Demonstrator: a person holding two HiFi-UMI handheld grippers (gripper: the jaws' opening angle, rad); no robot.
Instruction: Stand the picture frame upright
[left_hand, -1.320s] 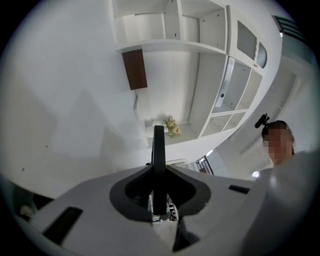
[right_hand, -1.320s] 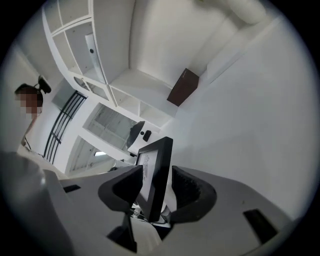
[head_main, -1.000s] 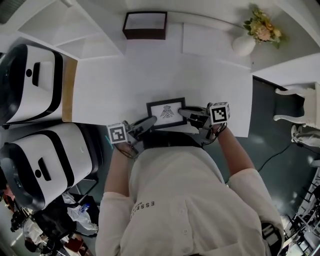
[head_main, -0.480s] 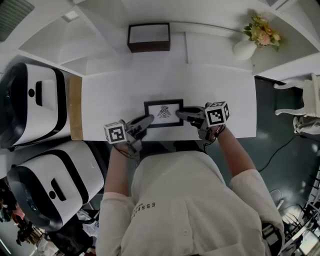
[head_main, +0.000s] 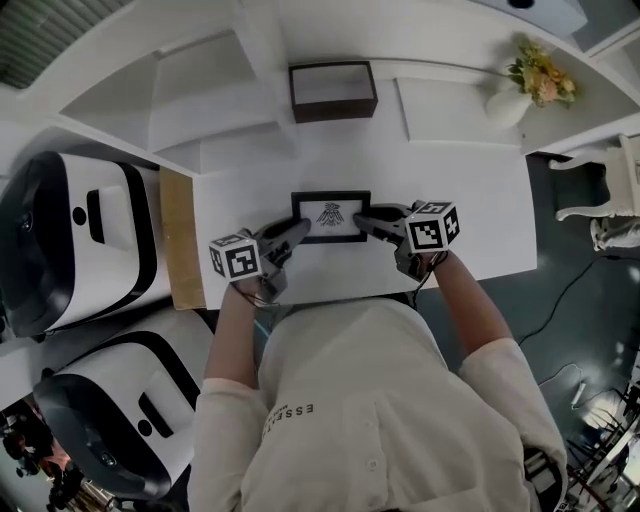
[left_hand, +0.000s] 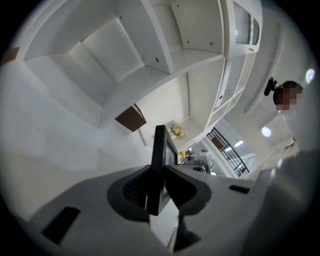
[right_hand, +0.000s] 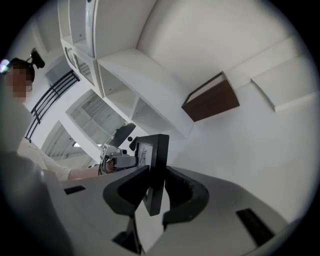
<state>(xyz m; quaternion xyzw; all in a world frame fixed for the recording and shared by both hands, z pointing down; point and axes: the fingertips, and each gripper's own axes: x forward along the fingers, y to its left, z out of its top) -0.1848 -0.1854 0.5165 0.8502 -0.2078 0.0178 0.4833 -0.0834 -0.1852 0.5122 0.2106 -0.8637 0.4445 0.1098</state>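
A black picture frame (head_main: 331, 215) with a small dark drawing is held over the white table (head_main: 460, 200), its face still visible from above. My left gripper (head_main: 298, 232) is shut on its left end. My right gripper (head_main: 362, 218) has its right end between the pads; those jaws are opening slightly, and the pads still touch the frame. The left gripper view shows the frame (left_hand: 161, 150) edge-on, rising from between the jaws of the left gripper (left_hand: 157, 187). In the right gripper view the frame (right_hand: 156, 155) stands the same way in the right gripper (right_hand: 155, 190).
A dark brown open box (head_main: 333, 90) sits at the back of the table. A white vase with flowers (head_main: 530, 85) stands at the back right. White shelves (head_main: 200, 90) are at the back left, and two white-and-black machines (head_main: 70, 240) are left of the table. A white chair (head_main: 610, 200) is at the right.
Both grippers kept hold of the frame's ends. The frame and grippers moved a little away from the table's front edge, and the head view shifted.
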